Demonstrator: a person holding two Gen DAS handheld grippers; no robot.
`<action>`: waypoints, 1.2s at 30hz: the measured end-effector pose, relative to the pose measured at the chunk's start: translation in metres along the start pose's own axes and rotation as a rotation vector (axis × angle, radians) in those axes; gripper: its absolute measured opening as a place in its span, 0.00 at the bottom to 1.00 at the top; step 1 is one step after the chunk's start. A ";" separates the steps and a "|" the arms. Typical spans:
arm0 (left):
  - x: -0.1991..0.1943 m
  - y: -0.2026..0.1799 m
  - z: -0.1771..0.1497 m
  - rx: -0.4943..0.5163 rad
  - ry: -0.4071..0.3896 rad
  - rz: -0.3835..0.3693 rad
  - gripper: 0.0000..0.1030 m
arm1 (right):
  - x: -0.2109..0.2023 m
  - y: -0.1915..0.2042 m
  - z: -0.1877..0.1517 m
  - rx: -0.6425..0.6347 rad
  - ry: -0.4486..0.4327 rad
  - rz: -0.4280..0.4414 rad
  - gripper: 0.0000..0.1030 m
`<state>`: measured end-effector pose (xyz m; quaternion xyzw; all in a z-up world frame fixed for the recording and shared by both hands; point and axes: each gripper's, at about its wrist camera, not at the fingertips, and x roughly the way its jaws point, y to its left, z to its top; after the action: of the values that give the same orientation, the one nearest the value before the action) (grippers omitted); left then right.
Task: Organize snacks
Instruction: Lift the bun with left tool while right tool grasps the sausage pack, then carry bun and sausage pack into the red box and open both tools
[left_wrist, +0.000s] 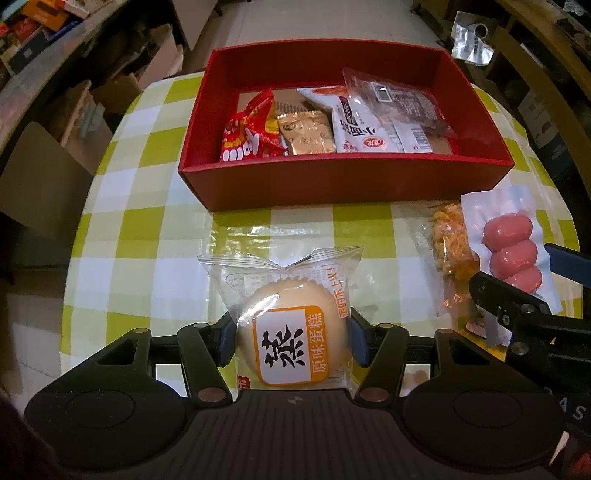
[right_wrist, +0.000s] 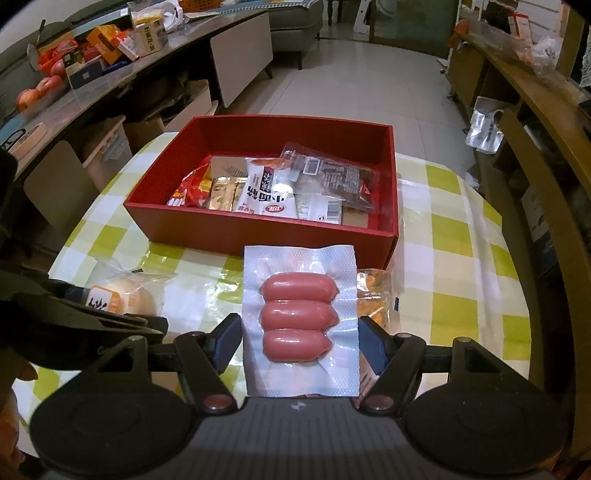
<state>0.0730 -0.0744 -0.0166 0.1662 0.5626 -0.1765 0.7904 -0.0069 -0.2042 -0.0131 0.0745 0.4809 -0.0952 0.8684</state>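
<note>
Snacks split between red box (left_wrist: 343, 177) and tabletop (left_wrist: 147, 229): box sits toward far edge, holding red chip bag (left_wrist: 251, 129), gold packet (left_wrist: 306, 133), white packet (left_wrist: 351, 125), clear dark-label packet (left_wrist: 402, 103). Near-right part of box floor is bare. Steamed cake pack (left_wrist: 291, 325) lies near front edge, left gripper (left_wrist: 291, 341) fingers snug against both its sides, gripping it. Sausage pack (right_wrist: 301, 317) lies at front right, just before box's near wall; right gripper (right_wrist: 301, 341) straddles it, blue pads (right_wrist: 371, 341) at its edges, firm contact can't be confirmed. Orange snack bag (right_wrist: 373, 295) lies partly under the sausage pack's right side. Bare strip of checked green-white cloth between cake and box. Left of table: shelf with cartons (right_wrist: 107, 44), apples (right_wrist: 37, 92); tiled floor (right_wrist: 369, 81) beyond.
</note>
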 end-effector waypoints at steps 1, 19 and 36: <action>0.000 0.000 0.001 0.000 -0.002 0.000 0.63 | 0.000 0.000 0.001 0.000 -0.004 -0.004 0.71; -0.011 -0.004 0.021 -0.004 -0.050 -0.006 0.63 | -0.001 -0.009 0.019 0.038 -0.038 -0.009 0.71; -0.006 -0.003 0.047 -0.025 -0.059 0.003 0.63 | 0.005 -0.013 0.042 0.062 -0.059 -0.008 0.72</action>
<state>0.1087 -0.0979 0.0034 0.1519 0.5410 -0.1733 0.8088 0.0274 -0.2269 0.0041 0.0968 0.4522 -0.1157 0.8790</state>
